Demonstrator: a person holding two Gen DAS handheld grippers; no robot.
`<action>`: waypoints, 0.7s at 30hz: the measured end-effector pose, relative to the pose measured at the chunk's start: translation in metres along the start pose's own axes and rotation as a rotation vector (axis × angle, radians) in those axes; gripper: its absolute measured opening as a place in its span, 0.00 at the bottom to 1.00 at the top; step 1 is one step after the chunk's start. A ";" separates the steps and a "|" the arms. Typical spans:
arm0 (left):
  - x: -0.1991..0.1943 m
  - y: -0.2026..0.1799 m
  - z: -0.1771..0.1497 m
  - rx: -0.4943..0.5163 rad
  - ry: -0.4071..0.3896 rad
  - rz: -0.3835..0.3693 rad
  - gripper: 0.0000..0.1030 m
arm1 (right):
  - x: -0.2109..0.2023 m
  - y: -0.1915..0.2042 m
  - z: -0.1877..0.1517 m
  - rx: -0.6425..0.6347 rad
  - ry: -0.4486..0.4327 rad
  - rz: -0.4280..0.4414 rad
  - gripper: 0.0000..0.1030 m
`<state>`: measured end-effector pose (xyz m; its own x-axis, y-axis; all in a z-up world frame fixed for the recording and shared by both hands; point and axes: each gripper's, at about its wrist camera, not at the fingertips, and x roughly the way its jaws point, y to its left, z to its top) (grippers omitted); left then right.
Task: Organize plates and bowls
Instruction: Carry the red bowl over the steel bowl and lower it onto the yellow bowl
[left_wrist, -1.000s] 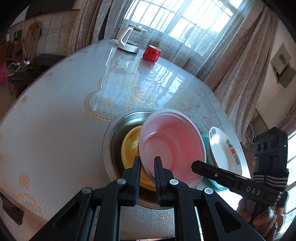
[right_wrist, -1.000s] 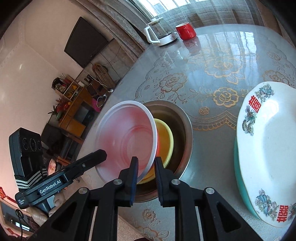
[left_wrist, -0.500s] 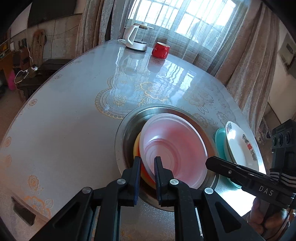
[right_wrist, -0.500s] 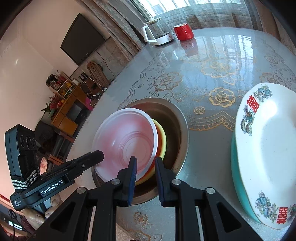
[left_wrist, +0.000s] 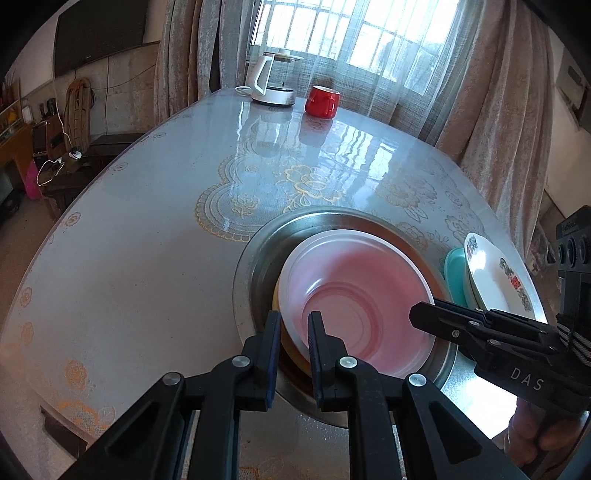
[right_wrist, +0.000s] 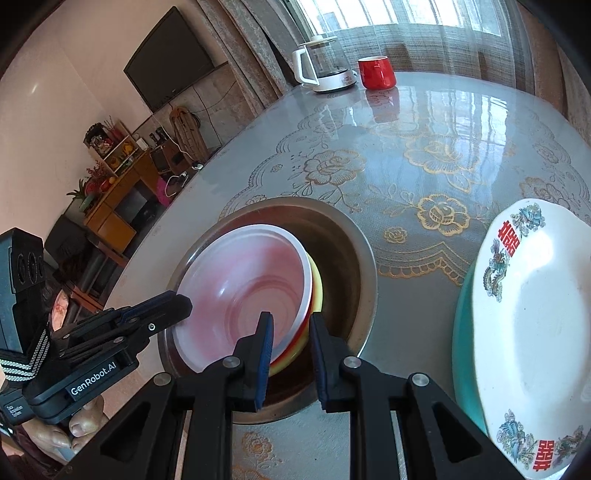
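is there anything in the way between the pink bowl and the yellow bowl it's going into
Nothing visible. The pink bowl, its near rim between the left gripper fingers, already sits nested in the yellow bowl inside the steel basin. The right gripper straddles the opposite rims, not between the bowls.

Daylight came through a barred window (left_wrist: 354, 33) behind sheer and heavy beige curtains (left_wrist: 502, 122), glaring off the table's far edge (left_wrist: 369, 144). A dark television (right_wrist: 170, 70) hung on the pale wall above a wooden cabinet (right_wrist: 110, 206).
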<state>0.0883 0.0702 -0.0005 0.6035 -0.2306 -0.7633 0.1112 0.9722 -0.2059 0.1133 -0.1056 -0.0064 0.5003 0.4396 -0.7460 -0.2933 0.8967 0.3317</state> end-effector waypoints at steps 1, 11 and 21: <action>0.000 -0.001 -0.001 0.004 -0.001 0.004 0.14 | 0.000 0.001 0.000 -0.009 -0.001 -0.008 0.19; 0.006 -0.007 -0.001 0.028 -0.013 0.038 0.16 | 0.006 0.003 0.006 -0.059 -0.010 -0.057 0.18; 0.007 -0.013 -0.002 0.043 -0.020 0.053 0.17 | 0.007 0.006 0.006 -0.093 -0.023 -0.084 0.17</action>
<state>0.0896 0.0562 -0.0039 0.6248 -0.1780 -0.7603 0.1120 0.9840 -0.1383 0.1197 -0.0971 -0.0060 0.5441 0.3654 -0.7552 -0.3233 0.9220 0.2132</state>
